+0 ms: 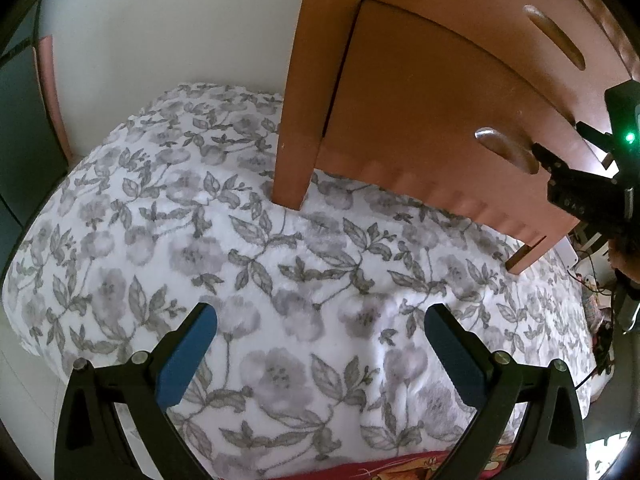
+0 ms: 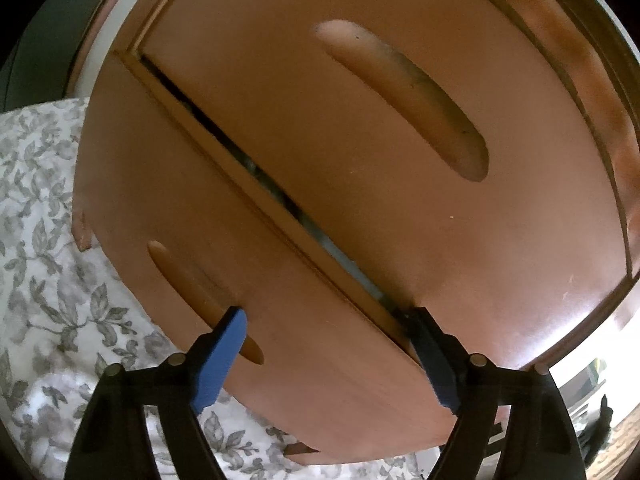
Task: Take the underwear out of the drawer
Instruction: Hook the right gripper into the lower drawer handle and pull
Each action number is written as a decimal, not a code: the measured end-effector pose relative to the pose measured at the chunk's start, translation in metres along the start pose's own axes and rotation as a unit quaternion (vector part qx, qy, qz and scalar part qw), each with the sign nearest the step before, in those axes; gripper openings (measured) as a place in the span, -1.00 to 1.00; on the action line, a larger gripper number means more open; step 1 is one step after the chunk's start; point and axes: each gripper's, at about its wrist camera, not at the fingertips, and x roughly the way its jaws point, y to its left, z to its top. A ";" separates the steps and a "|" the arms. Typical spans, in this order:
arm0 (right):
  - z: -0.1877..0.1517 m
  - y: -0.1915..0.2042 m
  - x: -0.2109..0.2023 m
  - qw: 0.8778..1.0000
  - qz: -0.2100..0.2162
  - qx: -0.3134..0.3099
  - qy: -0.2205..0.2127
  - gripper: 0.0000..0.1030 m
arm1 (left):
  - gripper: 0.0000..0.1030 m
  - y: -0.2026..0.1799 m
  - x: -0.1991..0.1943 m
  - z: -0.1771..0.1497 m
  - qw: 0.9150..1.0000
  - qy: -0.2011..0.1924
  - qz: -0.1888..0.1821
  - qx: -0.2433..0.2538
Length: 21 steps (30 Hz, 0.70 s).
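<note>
In the right wrist view the right gripper (image 2: 324, 354) fills the bottom of the frame, its blue pads spread wide and holding nothing. The left pad (image 2: 218, 360) sits right over the lower end of the recessed handle (image 2: 204, 300) in the lower drawer (image 2: 280, 320), while the other reaches the dark gap between that drawer and the upper drawer (image 2: 360, 120) above it. Whether either pad actually touches wood cannot be told. A thin sliver of something pale shows through the gap, too little to name.

In the left wrist view the left gripper (image 1: 320, 328) is at the bottom of the frame, also spread and empty, hovering over the floral bedspread (image 1: 240, 240). Beyond it, in the upper right of the frame, stands the wooden nightstand (image 1: 420, 120) with both drawers shut or nearly so, and the right gripper reaches in from the right edge toward the lower handle.

The underwear is not visible anywhere; presumably it lies inside one of the closed drawers. The step in hand looks like the very first one: getting a hold on the lower drawer to open it. The next move likely calls for hooking a pad into the handle recess, or pinching the drawer's top edge, then pulling straight outward so the drawer slides without jamming.
</note>
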 end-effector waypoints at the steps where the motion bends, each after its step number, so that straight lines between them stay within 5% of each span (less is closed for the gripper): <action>1: 0.000 0.004 0.001 1.000 -0.006 -0.008 0.001 0.71 | 1.00 0.000 0.001 0.000 1.000 0.001 -0.001 0.000; 11: -0.001 0.031 0.012 0.998 -0.055 -0.038 0.009 0.95 | 1.00 0.003 0.008 -0.003 1.000 0.010 -0.004 -0.008; 21: 0.005 0.035 0.018 0.997 -0.073 -0.030 0.021 0.88 | 1.00 0.006 0.013 -0.004 1.000 0.018 -0.004 -0.016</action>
